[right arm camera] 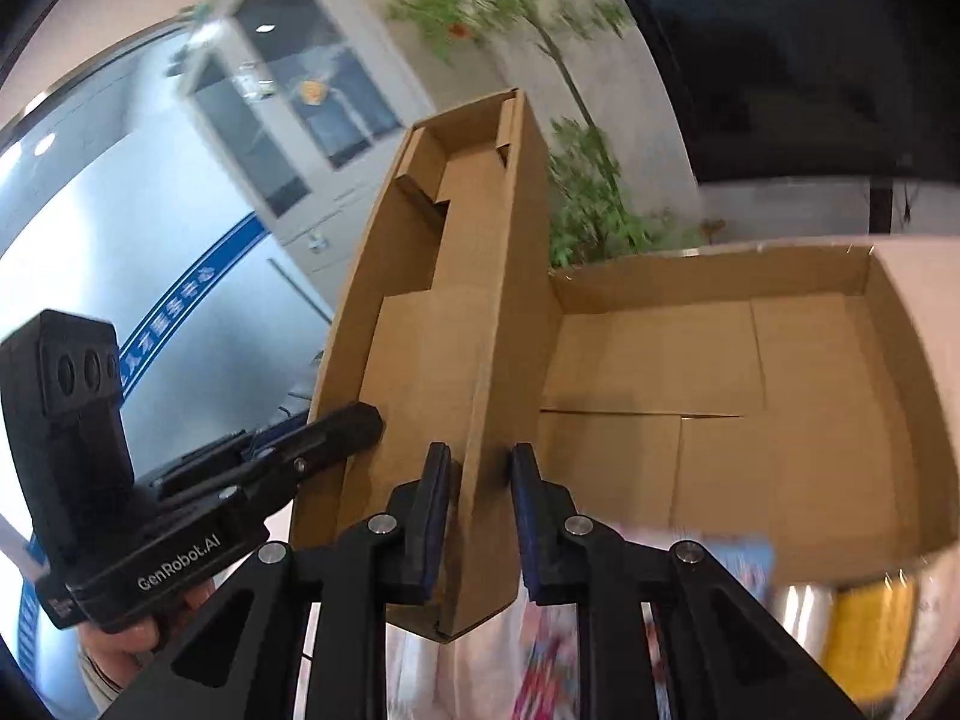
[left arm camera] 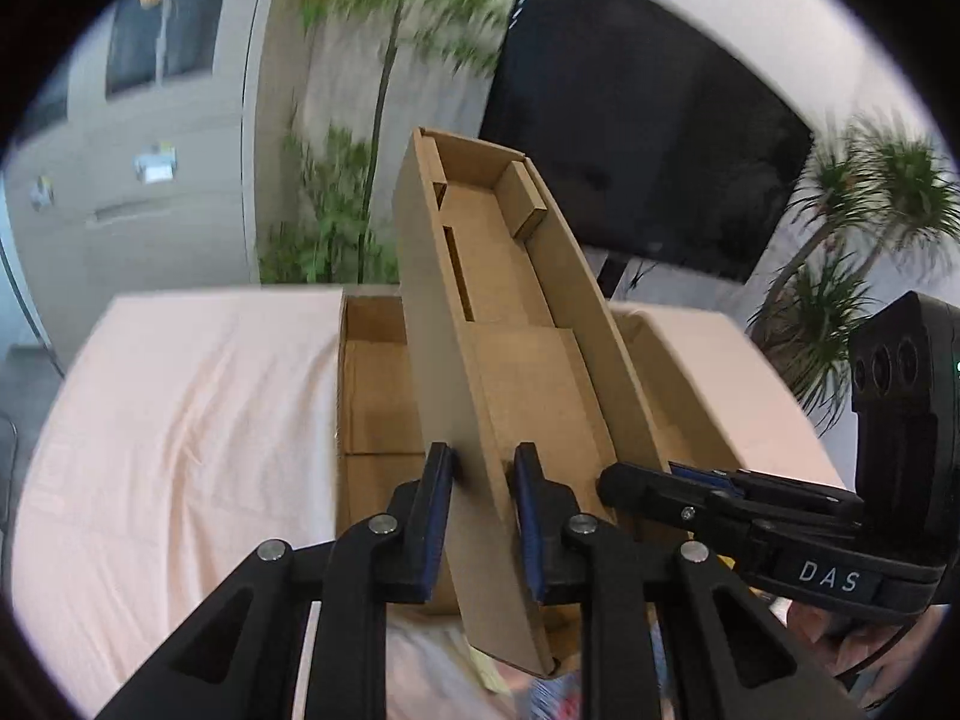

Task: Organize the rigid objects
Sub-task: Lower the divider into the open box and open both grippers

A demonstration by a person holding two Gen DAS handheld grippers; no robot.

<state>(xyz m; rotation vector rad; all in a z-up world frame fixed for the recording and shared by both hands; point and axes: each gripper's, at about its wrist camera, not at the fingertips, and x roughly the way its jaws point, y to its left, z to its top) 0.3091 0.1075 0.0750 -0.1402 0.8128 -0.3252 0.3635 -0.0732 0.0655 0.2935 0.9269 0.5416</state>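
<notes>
Held item: a long, narrow brown corrugated-cardboard tray (left arm camera: 480, 276), open side facing my cameras, tilted up so its far end stands high above the table; folded flaps show at that far end.
Left gripper: my black two-finger left gripper (left arm camera: 483, 516) has one long wall of the narrow tray between its blue-padded fingers (left arm camera: 441, 516). The pads sit on either side of the wall with a small gap visible on each face — I cannot tell whether they are pressing on it.
Right gripper: my black two-finger right gripper (right arm camera: 480, 516) straddles the opposite long wall in the same way, pads just beside the cardboard; clamping cannot be told here either. In the left wrist view its fingers (left arm camera: 654, 489) reach in from the right at the tray's near end.
Larger container: a wide, shallow brown cardboard box (right arm camera: 780, 372) lies open on the table just behind and to the right of the raised tray, its floor showing taped flaps.
Surface: a table under a pale pink cloth (left arm camera: 180, 420).
Near edge: blurred colourful packets (right arm camera: 558, 660) and something yellow (right arm camera: 864, 636), too smeared to identify.
Background: a large black screen (left arm camera: 636, 138) and green potted plants (left arm camera: 360, 120) — far side.
</notes>
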